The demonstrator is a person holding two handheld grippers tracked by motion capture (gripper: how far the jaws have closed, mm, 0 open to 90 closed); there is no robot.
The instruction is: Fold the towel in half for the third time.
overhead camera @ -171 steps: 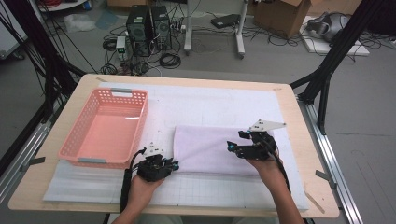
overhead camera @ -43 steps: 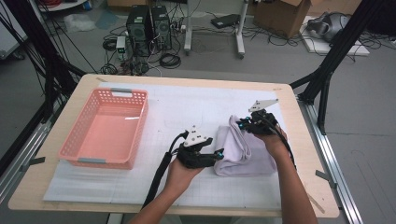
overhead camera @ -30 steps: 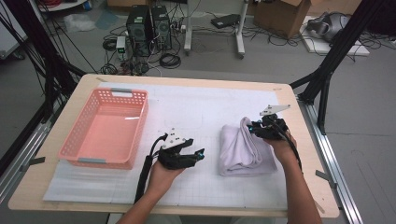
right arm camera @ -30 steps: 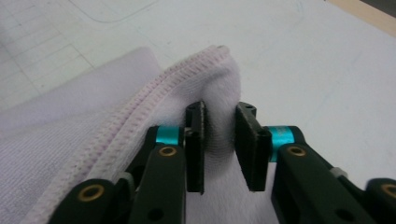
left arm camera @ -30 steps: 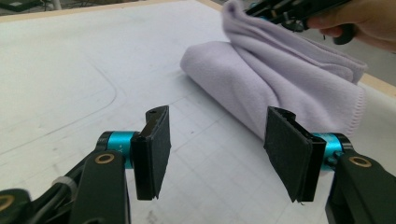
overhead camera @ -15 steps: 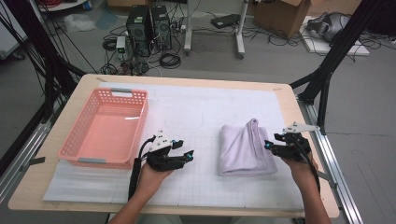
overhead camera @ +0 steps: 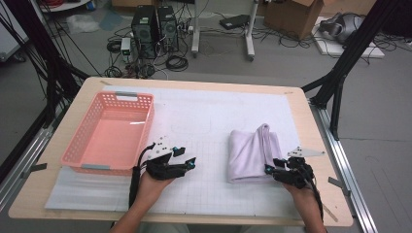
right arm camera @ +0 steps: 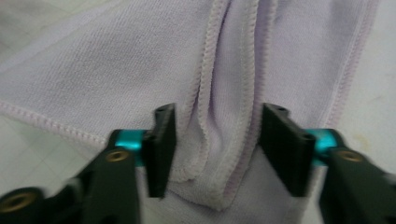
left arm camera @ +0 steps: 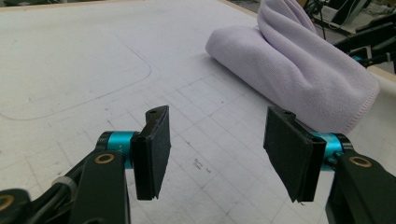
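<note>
A lilac towel (overhead camera: pixel 252 153) lies folded in a narrow bundle on the white mat, right of centre. My right gripper (overhead camera: pixel 270 171) is at its near right corner. In the right gripper view the towel's (right arm camera: pixel 140 60) stitched folded edges run between the jaws of that gripper (right arm camera: pixel 217 144). The jaws have just been closing, and the pads stand a little apart from the cloth. My left gripper (overhead camera: pixel 187 162) hovers left of the towel, open. Nothing is between the pads of the left gripper (left arm camera: pixel 217 144), and the towel (left arm camera: pixel 299 70) lies beyond them.
A pink plastic basket (overhead camera: pixel 115 97) stands at the left of the table with nothing in it. The white gridded mat (overhead camera: pixel 204 121) covers most of the wooden tabletop (overhead camera: pixel 311 136). Computers, cables and black frame legs stand on the floor behind.
My right hand has come from the towel's far end down to its near right corner. The left hand has drifted a little left, away from the towel.
</note>
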